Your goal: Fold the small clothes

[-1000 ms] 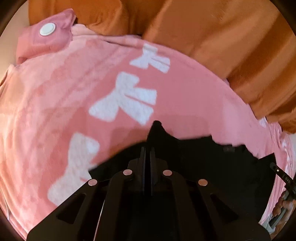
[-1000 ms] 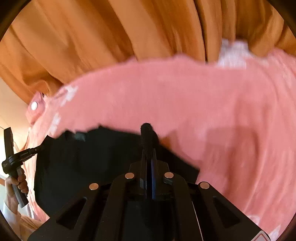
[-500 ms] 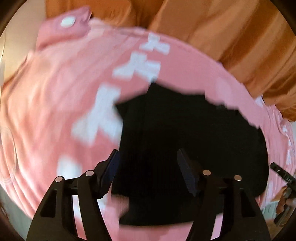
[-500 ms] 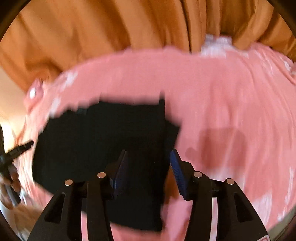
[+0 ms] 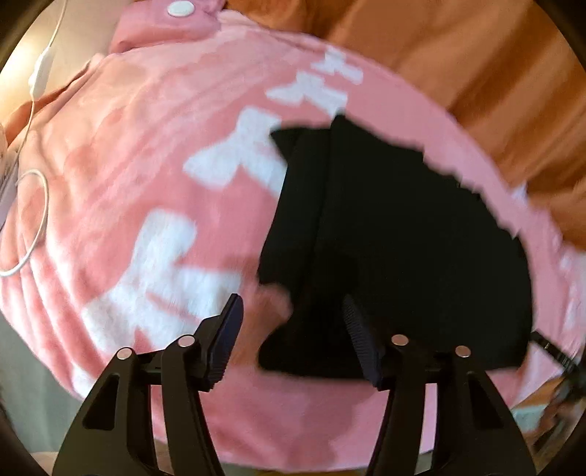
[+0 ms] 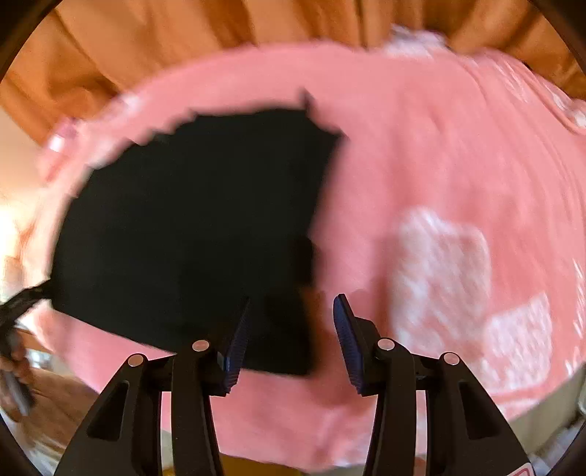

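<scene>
A black garment lies flat on a pink blanket with white bows. It also shows in the right wrist view, folded into a rough rectangle. My left gripper is open and empty, raised above the garment's near left edge. My right gripper is open and empty, raised above the garment's near right corner. Both views are motion-blurred.
Orange curtains hang behind the blanket and show in the right wrist view. A white cable lies at the blanket's left edge. A pink pillow with a white button sits at the far left.
Both grippers were shut on the black garment's edge one second ago. They have opened, let it go and pulled back and up. The garment now lies flat.
</scene>
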Demonstrator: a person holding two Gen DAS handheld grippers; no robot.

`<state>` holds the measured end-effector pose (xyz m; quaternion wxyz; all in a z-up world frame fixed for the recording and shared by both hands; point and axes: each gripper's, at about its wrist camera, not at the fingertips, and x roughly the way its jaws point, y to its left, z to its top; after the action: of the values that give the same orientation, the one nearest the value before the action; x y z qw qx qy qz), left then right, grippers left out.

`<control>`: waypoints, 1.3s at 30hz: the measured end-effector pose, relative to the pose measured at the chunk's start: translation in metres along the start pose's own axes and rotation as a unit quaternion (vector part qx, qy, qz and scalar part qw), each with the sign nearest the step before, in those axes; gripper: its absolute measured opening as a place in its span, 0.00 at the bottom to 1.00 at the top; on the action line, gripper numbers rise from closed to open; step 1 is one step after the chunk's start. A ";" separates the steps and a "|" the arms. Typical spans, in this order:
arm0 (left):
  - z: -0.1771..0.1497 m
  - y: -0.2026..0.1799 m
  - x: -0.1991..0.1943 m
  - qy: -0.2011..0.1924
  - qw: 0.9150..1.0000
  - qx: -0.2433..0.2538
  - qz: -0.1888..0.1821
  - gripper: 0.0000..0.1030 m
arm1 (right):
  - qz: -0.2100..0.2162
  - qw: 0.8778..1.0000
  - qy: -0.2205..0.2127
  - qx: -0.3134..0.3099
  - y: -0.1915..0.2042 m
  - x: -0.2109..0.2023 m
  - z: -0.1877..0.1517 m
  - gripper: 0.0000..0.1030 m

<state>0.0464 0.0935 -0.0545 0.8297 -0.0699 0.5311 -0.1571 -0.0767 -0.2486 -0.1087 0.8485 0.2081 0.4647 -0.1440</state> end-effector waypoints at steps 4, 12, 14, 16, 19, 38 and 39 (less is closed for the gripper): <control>0.039 -0.019 0.021 0.020 1.000 -0.008 0.007 0.82 | 0.051 0.997 -0.025 -0.045 0.054 0.010 0.031 0.42; 0.054 -0.037 0.081 0.065 0.997 0.013 0.045 0.95 | 0.109 0.988 0.061 -0.087 0.117 0.088 0.063 0.37; 0.056 -0.035 0.081 0.043 0.997 0.005 0.058 0.84 | 0.095 0.988 0.069 -0.099 0.125 0.104 0.064 0.38; 0.058 -0.034 0.077 0.026 0.998 0.008 0.054 0.54 | 0.088 0.988 0.062 -0.113 0.128 0.104 0.063 0.39; 0.065 -0.025 0.077 0.025 1.000 -0.006 0.009 0.19 | 0.092 0.987 0.063 -0.114 0.127 0.103 0.064 0.42; 0.017 -0.268 0.024 -0.047 0.962 0.197 -0.182 0.10 | 0.018 0.998 -0.036 0.044 -0.038 0.004 0.082 0.50; 0.009 -0.278 0.040 -0.026 0.960 0.209 -0.185 0.14 | -0.004 0.998 -0.042 0.054 -0.053 -0.002 0.080 0.50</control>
<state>0.0179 -0.1818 -0.0065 0.7956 0.0040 0.4427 -0.4135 -0.0423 -0.3337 -0.0802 0.8541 0.2460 0.4211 -0.1807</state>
